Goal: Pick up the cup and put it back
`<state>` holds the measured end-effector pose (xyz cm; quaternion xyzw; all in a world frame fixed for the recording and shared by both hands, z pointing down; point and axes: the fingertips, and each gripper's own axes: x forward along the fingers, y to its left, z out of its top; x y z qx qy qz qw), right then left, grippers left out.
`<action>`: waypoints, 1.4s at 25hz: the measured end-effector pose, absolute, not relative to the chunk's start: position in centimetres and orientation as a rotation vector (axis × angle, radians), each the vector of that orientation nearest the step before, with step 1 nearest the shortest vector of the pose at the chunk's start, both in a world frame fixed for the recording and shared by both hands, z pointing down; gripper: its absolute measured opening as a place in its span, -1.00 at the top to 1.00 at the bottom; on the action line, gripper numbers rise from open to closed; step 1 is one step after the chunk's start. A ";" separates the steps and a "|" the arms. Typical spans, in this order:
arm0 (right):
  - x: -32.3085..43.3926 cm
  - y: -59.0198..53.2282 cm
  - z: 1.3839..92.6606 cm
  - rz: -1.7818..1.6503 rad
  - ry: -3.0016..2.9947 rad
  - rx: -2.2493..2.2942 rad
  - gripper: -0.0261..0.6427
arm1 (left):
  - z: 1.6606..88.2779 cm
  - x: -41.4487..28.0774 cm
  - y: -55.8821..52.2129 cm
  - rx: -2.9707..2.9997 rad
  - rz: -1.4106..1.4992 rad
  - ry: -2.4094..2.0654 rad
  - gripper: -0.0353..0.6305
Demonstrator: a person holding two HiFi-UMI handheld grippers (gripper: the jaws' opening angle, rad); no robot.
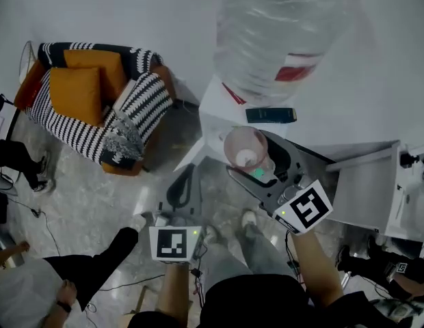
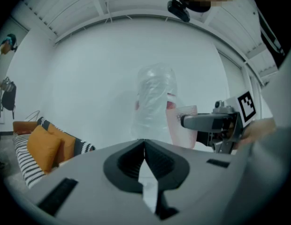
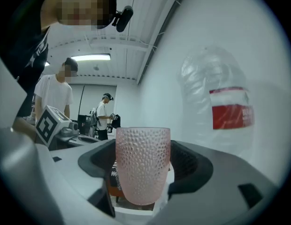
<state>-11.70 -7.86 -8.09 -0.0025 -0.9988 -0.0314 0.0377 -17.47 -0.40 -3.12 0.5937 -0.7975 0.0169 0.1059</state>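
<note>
Fingers (image 3: 196, 167) of my right gripper (image 1: 253, 164) grip the pink cup (image 3: 142, 165) upright at the head view's centre, below the water bottle (image 1: 280, 33). I see my left gripper (image 2: 144, 146) closed and empty.

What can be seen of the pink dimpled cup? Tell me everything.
The pink dimpled cup is translucent, glass or plastic by its look, with a smooth band at the rim and a rounded base. It stands upright, mouth up, and looks empty in the head view. The right tongs clamp its lower sides, one jaw on each side; nothing else seems to touch it. It is held near the large clear water bottle.
</note>
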 end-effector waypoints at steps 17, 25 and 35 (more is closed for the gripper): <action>-9.9 -7.0 21.4 0.250 -3.014 -0.247 -0.17 | 26.6 -15.4 -1.7 1.580 0.088 -2.272 0.86; -7.4 -7.1 39.0 0.331 -2.961 -0.241 -0.17 | 43.4 -14.5 -3.1 1.616 0.020 -2.217 0.86; -7.3 -8.4 58.9 0.261 -2.927 -0.271 -0.17 | 59.7 -13.2 -5.0 1.735 0.052 -2.183 0.86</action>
